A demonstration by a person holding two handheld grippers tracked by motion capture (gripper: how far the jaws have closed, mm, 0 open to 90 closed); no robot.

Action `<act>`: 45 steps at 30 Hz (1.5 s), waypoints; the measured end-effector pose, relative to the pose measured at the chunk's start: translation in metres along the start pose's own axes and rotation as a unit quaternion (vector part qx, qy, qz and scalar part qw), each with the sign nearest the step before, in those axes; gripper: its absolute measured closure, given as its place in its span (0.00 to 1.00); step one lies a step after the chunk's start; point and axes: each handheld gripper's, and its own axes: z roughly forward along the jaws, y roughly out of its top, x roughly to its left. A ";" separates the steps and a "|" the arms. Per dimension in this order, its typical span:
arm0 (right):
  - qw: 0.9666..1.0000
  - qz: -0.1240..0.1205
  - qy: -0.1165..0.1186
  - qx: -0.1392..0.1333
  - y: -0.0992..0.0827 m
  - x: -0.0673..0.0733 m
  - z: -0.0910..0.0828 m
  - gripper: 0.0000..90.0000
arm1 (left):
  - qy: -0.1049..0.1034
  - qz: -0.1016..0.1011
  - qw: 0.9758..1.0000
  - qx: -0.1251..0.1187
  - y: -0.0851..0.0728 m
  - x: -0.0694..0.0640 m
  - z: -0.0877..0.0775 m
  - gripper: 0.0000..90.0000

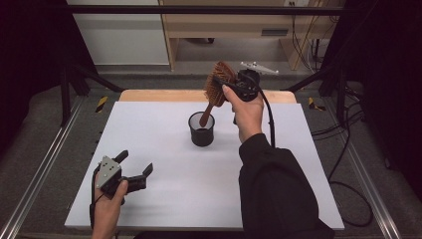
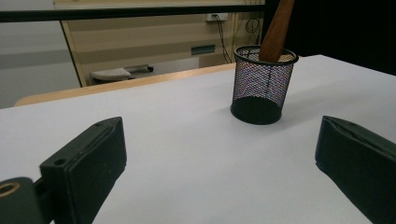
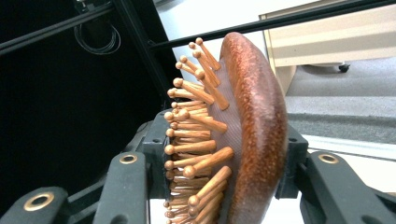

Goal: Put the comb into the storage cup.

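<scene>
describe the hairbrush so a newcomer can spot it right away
Look to the middle of the white table, at the black mesh cup. Above it, the right claw grips a wooden hairbrush, its handle tip dipping into the cup. It is the one brown, peg-bristled thing there.

We are in a lab set up for recording. A white table [image 1: 199, 199] stands inside a black metal frame [image 1: 199, 10] with dark curtains [image 1: 30, 59] at both sides. Cables [image 1: 343, 149] trail over the grey carpet [image 1: 45, 129], floor rails [image 1: 35, 184] run beside the table, and hazard tape [image 1: 101, 103] marks the floor. Plain wooden furniture [image 1: 224, 25] stands behind.
</scene>
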 end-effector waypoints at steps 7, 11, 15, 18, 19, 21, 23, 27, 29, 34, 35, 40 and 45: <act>1.000 -0.001 0.001 0.008 -0.011 0.002 0.014 0.57 | -0.002 0.000 1.000 0.001 -0.001 -0.001 0.000 0.03; 1.000 0.002 0.001 0.013 -0.017 0.001 0.021 0.57 | -0.004 0.002 1.000 0.001 0.000 -0.002 0.000 0.03; 1.000 0.003 0.000 0.020 -0.022 0.000 0.026 0.57 | -0.005 0.005 1.000 0.004 0.000 -0.002 0.001 0.03; 1.000 0.004 0.001 0.023 -0.024 -0.001 0.029 0.57 | -0.006 0.007 1.000 0.004 0.000 -0.003 0.001 0.03; 1.000 0.004 0.002 0.024 -0.025 -0.002 0.030 0.57 | -0.006 0.006 1.000 0.004 0.000 -0.003 0.001 0.03; 1.000 0.010 0.001 0.024 -0.028 -0.003 0.031 0.57 | -0.006 0.006 1.000 0.006 0.000 -0.003 0.001 0.03; 1.000 0.015 0.001 0.026 -0.032 -0.004 0.032 0.57 | -0.007 0.007 1.000 0.007 0.000 -0.003 0.001 0.03; 0.999 0.019 0.001 0.032 -0.039 -0.008 0.035 0.57 | -0.010 0.009 1.000 0.006 0.000 -0.005 0.001 0.03; 0.999 0.034 0.004 0.033 -0.043 -0.010 0.036 0.57 | -0.011 0.010 1.000 0.009 0.000 -0.006 0.003 0.03; 0.998 0.040 0.005 0.039 -0.049 -0.012 0.038 0.57 | -0.014 0.014 1.000 0.012 0.000 -0.007 0.004 0.03; 0.998 0.037 0.005 0.041 -0.050 -0.012 0.038 0.57 | -0.014 0.015 1.000 0.012 0.000 -0.007 0.003 0.03; 0.998 0.032 0.008 0.047 -0.052 -0.011 0.041 0.57 | -0.013 0.015 1.000 0.014 -0.001 -0.008 0.003 0.03; 0.998 0.032 0.008 0.056 -0.054 -0.013 0.041 0.57 | -0.014 0.017 1.000 0.015 -0.001 -0.009 0.003 0.03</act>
